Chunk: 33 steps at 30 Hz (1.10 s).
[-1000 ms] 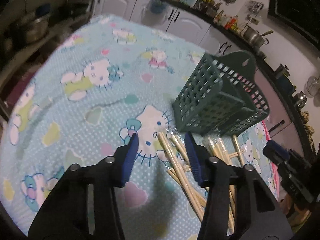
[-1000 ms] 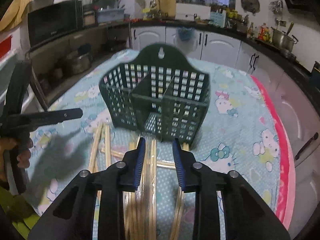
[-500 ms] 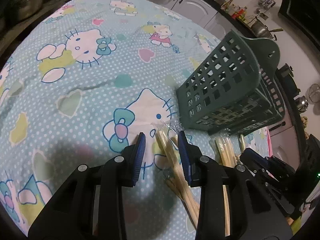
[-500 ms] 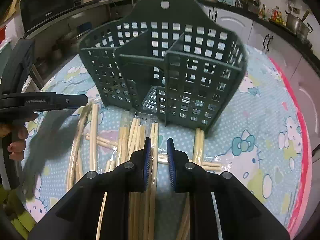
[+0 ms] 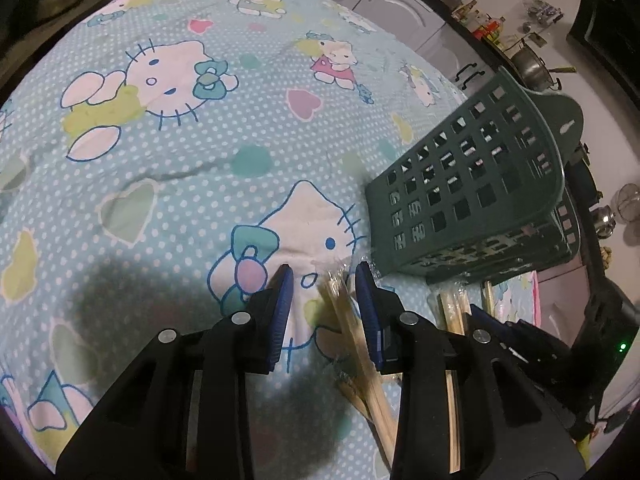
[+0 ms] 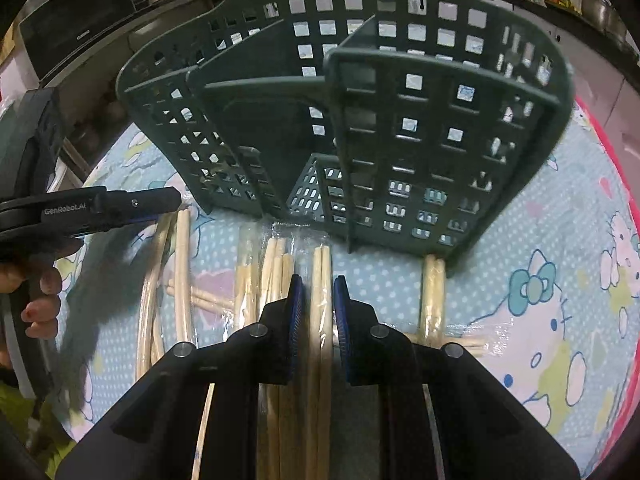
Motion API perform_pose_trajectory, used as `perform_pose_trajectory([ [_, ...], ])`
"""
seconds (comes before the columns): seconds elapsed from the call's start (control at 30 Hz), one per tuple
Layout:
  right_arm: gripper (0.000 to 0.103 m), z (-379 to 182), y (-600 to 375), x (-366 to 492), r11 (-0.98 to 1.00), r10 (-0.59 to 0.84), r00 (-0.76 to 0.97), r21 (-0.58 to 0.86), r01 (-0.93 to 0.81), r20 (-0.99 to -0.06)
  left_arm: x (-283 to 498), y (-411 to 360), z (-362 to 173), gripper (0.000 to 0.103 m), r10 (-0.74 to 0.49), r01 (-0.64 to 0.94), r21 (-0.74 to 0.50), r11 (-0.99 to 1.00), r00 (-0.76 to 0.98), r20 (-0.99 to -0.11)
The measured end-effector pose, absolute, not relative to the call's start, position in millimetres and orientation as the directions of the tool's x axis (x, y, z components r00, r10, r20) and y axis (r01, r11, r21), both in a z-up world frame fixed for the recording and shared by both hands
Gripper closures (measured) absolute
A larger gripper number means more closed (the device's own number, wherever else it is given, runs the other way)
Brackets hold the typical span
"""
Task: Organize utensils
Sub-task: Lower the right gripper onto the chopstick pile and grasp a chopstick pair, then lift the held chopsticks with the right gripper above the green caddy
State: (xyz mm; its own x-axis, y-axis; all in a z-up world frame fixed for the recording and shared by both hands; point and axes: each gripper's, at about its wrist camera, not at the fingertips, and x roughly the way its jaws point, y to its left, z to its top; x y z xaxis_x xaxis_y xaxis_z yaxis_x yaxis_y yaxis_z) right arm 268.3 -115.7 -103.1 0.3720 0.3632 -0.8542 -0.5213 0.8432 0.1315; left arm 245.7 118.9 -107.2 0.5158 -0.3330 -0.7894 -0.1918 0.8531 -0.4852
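A dark green slotted utensil caddy [image 6: 360, 128] with dividers stands on the Hello Kitty cloth; it also shows in the left wrist view [image 5: 472, 204]. Several plastic-wrapped pairs of wooden chopsticks [image 6: 276, 276] lie in front of it. My right gripper [image 6: 319, 312] is low over the pile, its jaws narrowly apart around one wrapped pair [image 6: 322, 280]. My left gripper [image 5: 324, 292] is open, its jaws on either side of another chopstick pair [image 5: 348, 320] near the caddy's left corner. The left gripper also shows in the right wrist view [image 6: 120, 204].
The blue patterned cloth [image 5: 180, 152] covers the table, with a pink edge [image 6: 624, 208] at the right. Kitchen counters, cabinets and pots [image 5: 532, 64] ring the table. A microwave [image 6: 76, 20] stands at the far left.
Both grippers have moved down and forward toward the chopsticks and caddy. The right jaws have narrowed around one pair. The left jaws have narrowed somewhat.
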Motion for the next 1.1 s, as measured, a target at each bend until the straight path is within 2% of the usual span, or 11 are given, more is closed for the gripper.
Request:
perform_pose_trajectory([
  [0.07,0.087,-105,-115,271,0.845,0.365,0.368,0.14,-0.516,-0.855,247,119,-108,0.076,-0.333,-0.195,-0.487,0.851,0.518,-0.788],
  [0.13,0.092,-107,-112,276,0.85,0.366,0.365,0.148,-0.506,-0.856,249,118,-108,0.076,-0.33,-0.194,-0.484,0.853,0.519,-0.788],
  [0.2,0.092,-106,-110,277,0.853,0.373,0.361,0.162,-0.497,-0.855,249,119,-109,0.08,-0.334,-0.196,-0.49,0.849,0.52,-0.786],
  [0.27,0.092,-102,-117,277,0.851,0.384,0.362,0.173,-0.497,-0.85,250,120,-110,0.09,-0.328,-0.199,-0.484,0.852,0.517,-0.791],
  [0.33,0.092,-97,-124,274,0.848,0.396,0.37,0.18,-0.498,-0.841,253,122,-111,0.094,-0.32,-0.206,-0.476,0.855,0.511,-0.798],
  [0.67,0.092,-58,-143,250,0.838,0.433,0.45,0.165,-0.521,-0.781,238,124,-99,0.099,-0.366,-0.149,-0.508,0.848,0.53,-0.765],
  [1.1,0.094,-13,-153,204,0.838,0.476,0.537,0.174,-0.517,-0.696,188,94,-22,0.1,-0.381,0.051,-0.469,0.882,0.661,-0.646],
])
